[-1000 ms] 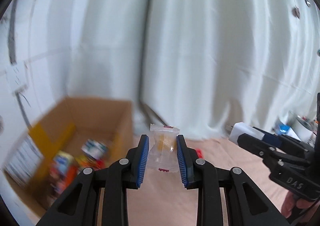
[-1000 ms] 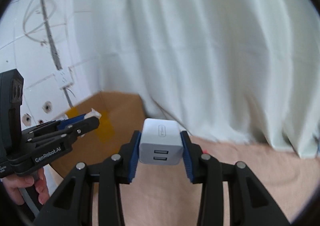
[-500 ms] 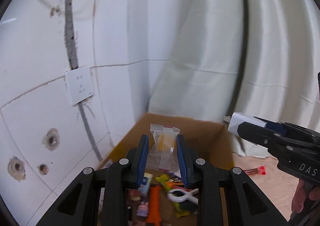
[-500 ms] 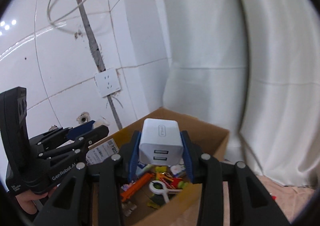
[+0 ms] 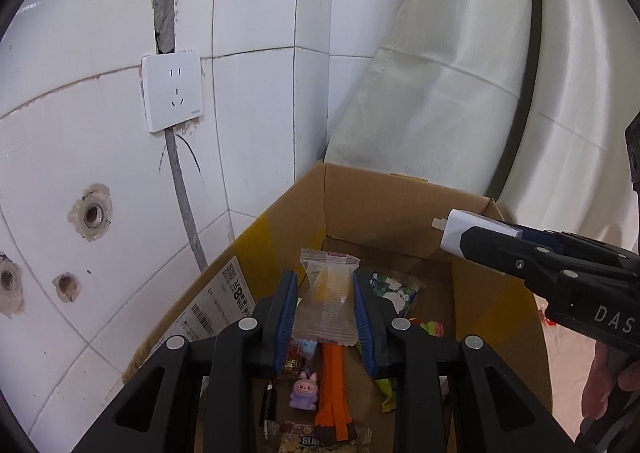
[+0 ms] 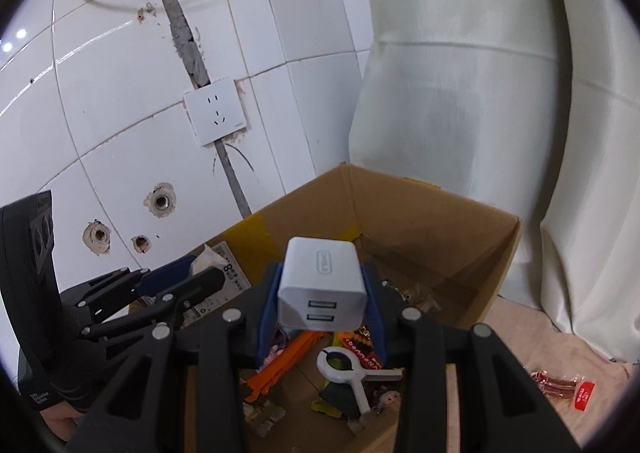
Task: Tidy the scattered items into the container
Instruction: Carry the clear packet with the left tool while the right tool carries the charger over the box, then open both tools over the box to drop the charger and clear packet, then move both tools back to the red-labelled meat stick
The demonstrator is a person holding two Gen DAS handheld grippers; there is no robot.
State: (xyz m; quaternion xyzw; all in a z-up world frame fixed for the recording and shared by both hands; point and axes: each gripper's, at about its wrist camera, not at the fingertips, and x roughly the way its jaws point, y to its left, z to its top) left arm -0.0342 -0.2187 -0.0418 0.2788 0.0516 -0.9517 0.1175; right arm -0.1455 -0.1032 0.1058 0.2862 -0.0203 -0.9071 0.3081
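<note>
My left gripper (image 5: 326,313) is shut on a clear snack packet (image 5: 326,301) with a yellow piece inside, held above the open cardboard box (image 5: 384,209). My right gripper (image 6: 322,301) is shut on a white USB charger (image 6: 322,289), also over the cardboard box (image 6: 432,229). In the left wrist view the right gripper (image 5: 480,237) comes in from the right with the charger (image 5: 460,231) above the box's near right wall. In the right wrist view the left gripper (image 6: 188,277) shows at the left, over the box's left wall. Inside the box lie an orange tool (image 5: 332,389), a purple toy figure (image 5: 304,395), a white clamp (image 6: 348,371) and several snack packets.
The box stands in a corner against a white tiled wall with a power socket (image 5: 172,93) and drill holes (image 5: 92,213). A white curtain (image 6: 500,93) hangs behind and to the right. A red snack packet (image 6: 560,387) lies on the pink cloth (image 6: 540,345) right of the box.
Both grippers have swung left from over the pink cloth to above the open box, each keeping its item. The box's contents have come into view below the fingers.
</note>
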